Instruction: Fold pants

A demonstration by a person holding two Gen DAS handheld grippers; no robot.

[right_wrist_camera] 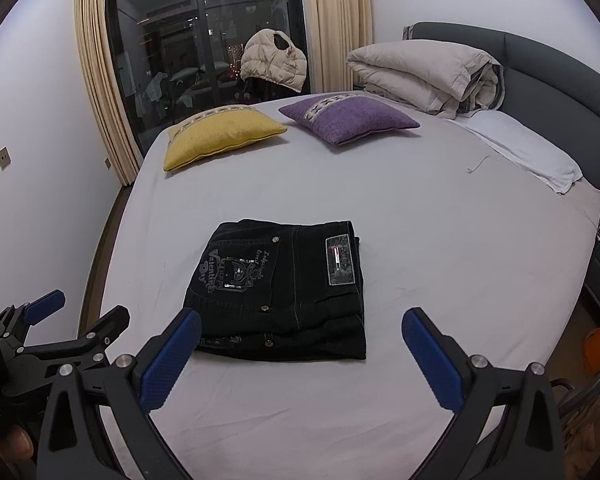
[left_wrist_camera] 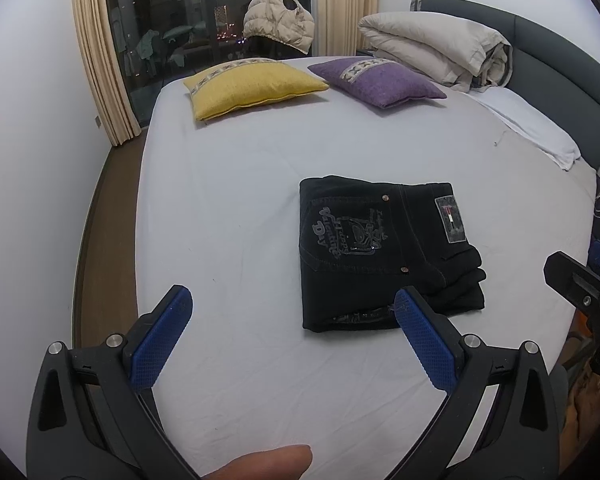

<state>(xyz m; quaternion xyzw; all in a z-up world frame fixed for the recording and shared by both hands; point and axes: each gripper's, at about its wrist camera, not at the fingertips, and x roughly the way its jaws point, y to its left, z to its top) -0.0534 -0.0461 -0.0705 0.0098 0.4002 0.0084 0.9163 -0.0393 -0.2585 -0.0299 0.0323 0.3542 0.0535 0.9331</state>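
Note:
Black jeans (left_wrist_camera: 384, 248) lie folded into a compact stack on the white bed sheet (left_wrist_camera: 240, 200), back pocket print and waistband patch facing up. My left gripper (left_wrist_camera: 292, 300) hovers open just in front of the stack, nothing between its blue pads; its right pad overlaps the stack's near edge in the view. In the right wrist view the same jeans (right_wrist_camera: 284, 288) sit ahead of my right gripper (right_wrist_camera: 302, 322), which is open and holds nothing. The left gripper (right_wrist_camera: 68, 320) shows at that view's left edge.
A yellow cushion (left_wrist_camera: 252, 88) and a purple cushion (left_wrist_camera: 380, 80) lie further back on the bed. A rolled beige duvet (left_wrist_camera: 440, 48) and white pillow (left_wrist_camera: 532, 128) sit by the grey headboard. A puffy vest (left_wrist_camera: 280, 20) hangs before the dark window. A fingertip (left_wrist_camera: 268, 462) shows below.

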